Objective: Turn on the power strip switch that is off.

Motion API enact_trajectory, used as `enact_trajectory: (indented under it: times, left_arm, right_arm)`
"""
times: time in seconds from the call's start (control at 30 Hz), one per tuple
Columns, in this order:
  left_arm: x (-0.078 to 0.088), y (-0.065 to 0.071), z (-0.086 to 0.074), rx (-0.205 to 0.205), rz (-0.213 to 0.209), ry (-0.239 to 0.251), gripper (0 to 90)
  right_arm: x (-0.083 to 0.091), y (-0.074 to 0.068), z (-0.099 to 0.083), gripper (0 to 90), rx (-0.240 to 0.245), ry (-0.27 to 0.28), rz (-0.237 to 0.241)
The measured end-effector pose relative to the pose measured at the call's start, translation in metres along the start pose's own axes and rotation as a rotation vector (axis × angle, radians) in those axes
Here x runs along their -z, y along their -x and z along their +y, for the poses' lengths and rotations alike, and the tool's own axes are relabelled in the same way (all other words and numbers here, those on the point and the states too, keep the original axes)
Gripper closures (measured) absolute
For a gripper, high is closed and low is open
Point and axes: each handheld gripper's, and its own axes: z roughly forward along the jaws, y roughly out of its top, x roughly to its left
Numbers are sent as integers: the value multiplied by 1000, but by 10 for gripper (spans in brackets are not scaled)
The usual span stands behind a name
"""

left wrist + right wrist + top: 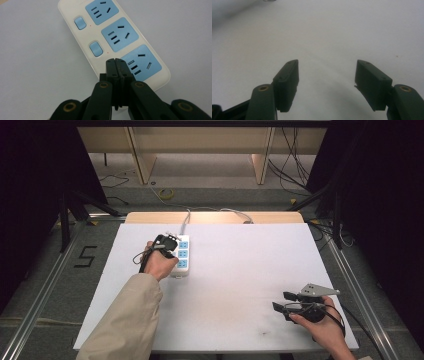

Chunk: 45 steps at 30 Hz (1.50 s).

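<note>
White power strip (113, 42) with three blue sockets, lying at the table's (240, 265) far left, left claw (115, 61) — jaws pressed together — tips over the switch beside the nearest socket, right claw (327, 75) — jaws apart, nothing between — near the front right edge.

- power strip (181, 256): one, white, on the counter (240, 285); one counter
- blue sockets (119, 34) on the strip: three, in a row
- blue switches (96, 48) on the strip: two visible in the left gripper view, beside the upper two sockets; whether a third sits under the jaws can't be told
- grippers: two, left gripper (168, 243) and right gripper (282, 301)
- jaws: two per gripper, four total
- hands: two, one on each gripper
- grey three-cornered plate (320, 290): one, on the right gripper
- strip cable (186, 221): one, running off the counter's far edge
- number marking on the floor (86, 256): one
</note>
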Motion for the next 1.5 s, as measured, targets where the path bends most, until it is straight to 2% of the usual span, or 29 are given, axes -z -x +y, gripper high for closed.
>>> enact_trajectory:
  times: [1.5]
  left_arm:
    - [-6,2,1,-3,6,-31,899]
  right_arm:
    - [0,-1,0,368,2,0,1]
